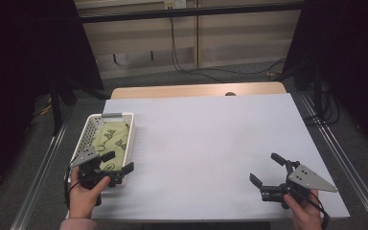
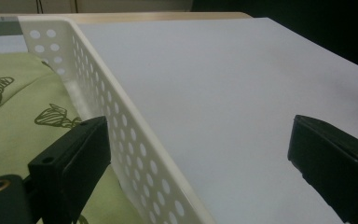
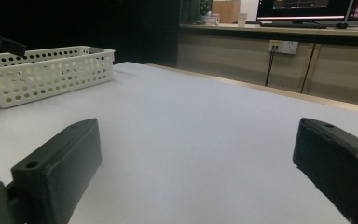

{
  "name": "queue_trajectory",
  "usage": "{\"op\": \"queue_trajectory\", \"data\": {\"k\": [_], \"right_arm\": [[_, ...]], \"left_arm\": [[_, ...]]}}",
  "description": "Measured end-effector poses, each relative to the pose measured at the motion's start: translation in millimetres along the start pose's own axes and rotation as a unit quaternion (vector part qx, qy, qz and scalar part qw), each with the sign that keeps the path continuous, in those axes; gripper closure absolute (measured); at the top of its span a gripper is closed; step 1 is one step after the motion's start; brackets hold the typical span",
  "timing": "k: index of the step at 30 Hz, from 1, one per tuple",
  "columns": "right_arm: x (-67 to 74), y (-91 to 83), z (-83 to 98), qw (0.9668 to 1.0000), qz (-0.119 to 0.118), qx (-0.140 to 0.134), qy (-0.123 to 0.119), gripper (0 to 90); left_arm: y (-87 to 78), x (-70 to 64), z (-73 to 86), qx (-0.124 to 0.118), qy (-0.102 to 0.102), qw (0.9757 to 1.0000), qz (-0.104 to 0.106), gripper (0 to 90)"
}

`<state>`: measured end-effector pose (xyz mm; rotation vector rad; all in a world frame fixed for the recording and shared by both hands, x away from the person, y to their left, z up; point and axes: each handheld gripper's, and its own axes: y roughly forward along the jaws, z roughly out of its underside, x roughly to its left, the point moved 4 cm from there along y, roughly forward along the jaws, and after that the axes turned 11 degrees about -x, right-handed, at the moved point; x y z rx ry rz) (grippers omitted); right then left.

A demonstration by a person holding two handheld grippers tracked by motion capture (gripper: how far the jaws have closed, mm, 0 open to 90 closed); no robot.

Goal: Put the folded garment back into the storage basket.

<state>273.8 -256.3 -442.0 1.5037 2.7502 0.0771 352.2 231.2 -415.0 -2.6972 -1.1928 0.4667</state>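
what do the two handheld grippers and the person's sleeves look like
Both the left gripper and the right gripper are black, with two blocky jaws, a grey three-cornered plate dotted with holes on top, and a black trailing cable. A pink sleeve cuff shows at the left wrist.

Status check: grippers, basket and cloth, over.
Left gripper open, jaws astride basket wall. Right gripper open, empty, over bare table. Green cloth lying in basket. Nothing in the way.
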Motion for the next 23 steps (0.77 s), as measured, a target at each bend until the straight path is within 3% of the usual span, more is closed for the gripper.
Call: {"op": "queue_trajectory", "data": {"k": [4, 6, 7, 9, 11, 12, 13, 14, 18, 22, 23], "right_arm": [[0.2, 0.3, -0.1, 1.0000, -0.001, -0.001, 0.000, 0.7], [0.1, 0.0, -0.1, 1.0000, -0.001, 0.001, -0.002, 0.6], [0.2, 0.2, 0.0, 1.0000, -0.001, 0.000, -0.002, 0.7], [0.3, 0.1, -0.2, 1.0000, -0.001, 0.000, -0.001, 0.7], [0.3, 0.2, -0.1, 1.0000, -0.002, 0.000, -0.002, 0.7], [0.3, 0.3, -0.2, 1.0000, -0.003, -0.001, -0.003, 0.7], [0.5, 0.4, -0.3, 1.0000, -0.003, -0.002, -0.002, 0.7], [0.6, 0.4, -0.3, 1.0000, -0.003, -0.001, -0.002, 0.7], [0.6, 0.5, -0.3, 1.0000, -0.003, -0.001, -0.002, 0.7], [0.6, 1.0, -0.2, 1.0000, -0.005, -0.002, -0.005, 0.7], [0.6, 1.1, -0.1, 1.0000, -0.005, -0.002, -0.006, 0.7]], "left_arm": [[-1.3, 0.9, 0.6, -0.002, 0.006, 1.0000, -0.001, 6.1], [-1.3, 0.4, 1.2, -0.002, -0.001, 1.0000, -0.003, 6.1], [-2.0, 2.1, 1.6, 0.001, 0.010, 0.9999, -0.004, 6.1], [-2.0, 0.7, 2.0, -0.003, 0.003, 1.0000, -0.002, 6.1], [-2.8, 2.3, 2.7, 0.004, 0.013, 0.9999, -0.008, 6.1], [-3.5, 1.1, 3.3, 0.008, 0.006, 0.9999, -0.003, 6.1], [-3.1, 2.2, 2.4, 0.001, 0.011, 0.9999, -0.006, 6.1], [-3.5, -0.1, 3.1, 0.002, -0.003, 1.0000, -0.003, 6.1], [-3.3, 2.4, 3.2, 0.001, 0.013, 0.9999, -0.006, 6.1], [-2.9, 2.2, 2.7, 0.003, 0.016, 0.9999, -0.004, 6.1], [-2.0, 0.7, 2.3, -0.005, 0.006, 1.0000, -0.003, 6.1]]}}
